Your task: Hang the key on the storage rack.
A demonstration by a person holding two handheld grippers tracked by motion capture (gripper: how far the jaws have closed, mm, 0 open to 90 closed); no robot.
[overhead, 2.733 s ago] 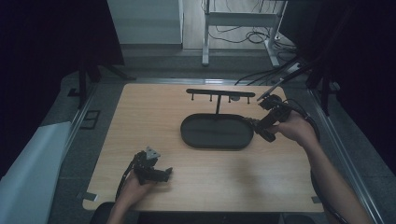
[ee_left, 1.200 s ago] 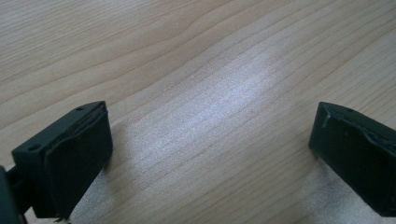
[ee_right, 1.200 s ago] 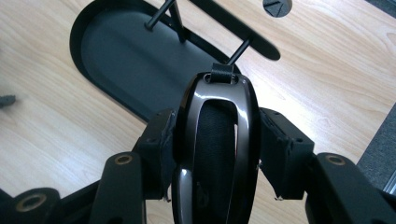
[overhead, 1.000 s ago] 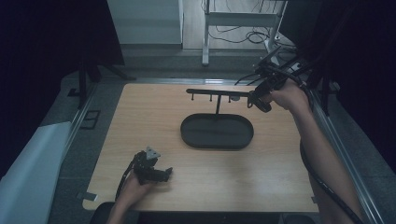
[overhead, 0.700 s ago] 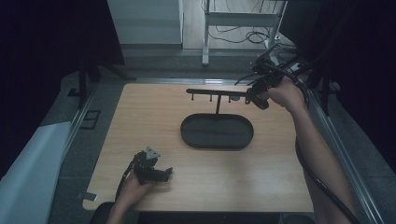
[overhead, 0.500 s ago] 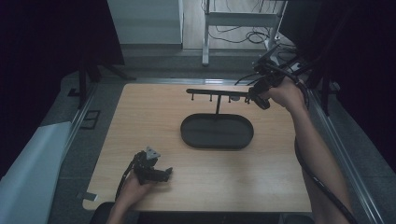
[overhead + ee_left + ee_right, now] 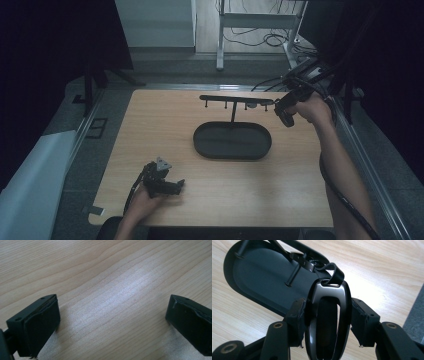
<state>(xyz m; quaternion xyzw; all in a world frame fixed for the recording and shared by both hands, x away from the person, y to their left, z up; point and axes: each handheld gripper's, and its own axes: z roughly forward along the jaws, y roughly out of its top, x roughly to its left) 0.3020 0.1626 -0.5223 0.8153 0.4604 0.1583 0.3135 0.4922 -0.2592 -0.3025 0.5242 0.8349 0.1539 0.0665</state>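
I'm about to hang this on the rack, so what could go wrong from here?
The right gripper pinches the glossy black fob by its smooth sides, so it may slip or twist. Its strap loop is small and floppy and could miss the peg on the rack bar. Pushing against the bar might tip the stand over its tray.
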